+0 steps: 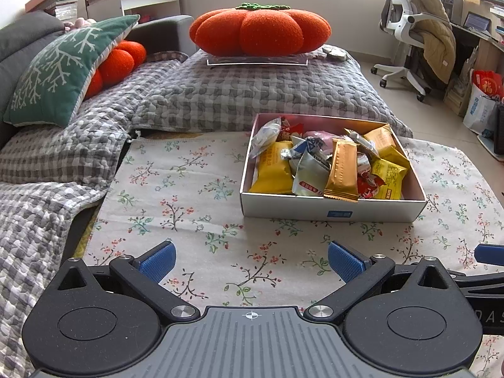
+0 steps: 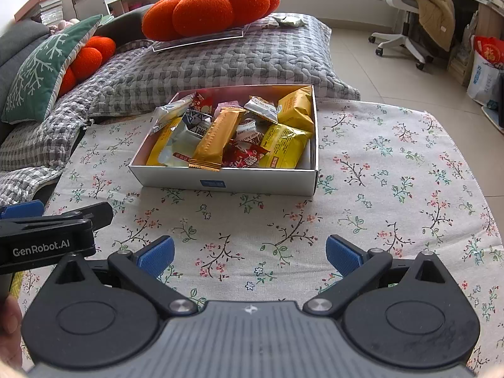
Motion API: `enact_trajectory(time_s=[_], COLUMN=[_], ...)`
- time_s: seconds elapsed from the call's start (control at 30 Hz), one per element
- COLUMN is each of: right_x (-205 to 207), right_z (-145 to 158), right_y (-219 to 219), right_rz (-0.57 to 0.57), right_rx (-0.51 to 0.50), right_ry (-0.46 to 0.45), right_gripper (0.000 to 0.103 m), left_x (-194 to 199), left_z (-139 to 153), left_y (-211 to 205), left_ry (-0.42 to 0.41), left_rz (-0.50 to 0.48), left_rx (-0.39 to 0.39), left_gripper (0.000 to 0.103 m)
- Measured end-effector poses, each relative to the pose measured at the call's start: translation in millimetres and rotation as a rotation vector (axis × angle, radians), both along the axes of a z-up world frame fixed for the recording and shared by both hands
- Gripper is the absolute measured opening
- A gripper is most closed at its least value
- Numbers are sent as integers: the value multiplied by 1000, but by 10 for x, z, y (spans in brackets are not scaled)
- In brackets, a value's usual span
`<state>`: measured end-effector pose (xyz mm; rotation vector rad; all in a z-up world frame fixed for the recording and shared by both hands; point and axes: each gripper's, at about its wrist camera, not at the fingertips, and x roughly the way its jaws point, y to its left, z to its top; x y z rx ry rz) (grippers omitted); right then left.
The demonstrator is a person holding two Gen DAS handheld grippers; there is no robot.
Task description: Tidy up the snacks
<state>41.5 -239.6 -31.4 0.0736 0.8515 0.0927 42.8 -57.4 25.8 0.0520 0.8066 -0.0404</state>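
A shallow white box [image 1: 330, 211] [image 2: 176, 179] stands on the floral cloth, filled with wrapped snacks: yellow packs [image 1: 272, 170] [image 2: 285, 146], a gold bar [image 1: 341, 170] [image 2: 217, 134], silver and red packets. My left gripper [image 1: 250, 260] hovers open over the cloth, in front of and left of the box, with nothing between its blue pads. My right gripper [image 2: 250, 253] is open too, in front of the box and slightly right. The left gripper's black body [image 2: 47, 236] shows at the right wrist view's left edge.
The floral cloth [image 1: 189, 189] [image 2: 393, 173] covers the table. Behind it lies a grey checked sofa cover with an orange pumpkin cushion [image 1: 260, 30] [image 2: 208, 9] and a green pillow [image 1: 60, 69]. An office chair [image 1: 409, 31] and bags stand on the floor at right.
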Motion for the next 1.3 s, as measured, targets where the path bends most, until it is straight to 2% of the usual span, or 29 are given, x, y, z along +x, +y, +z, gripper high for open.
enact_trajectory(time_s=[1.3], right_x=[-5], right_z=[-13], right_y=[3], right_rz=[-3], right_rx=[-2], right_ry=[5], right_gripper=[102], left_x=[8], left_z=[-12], left_y=[-9], left_ry=[3], left_rz=[-1], left_rx=[15], left_gripper=[103])
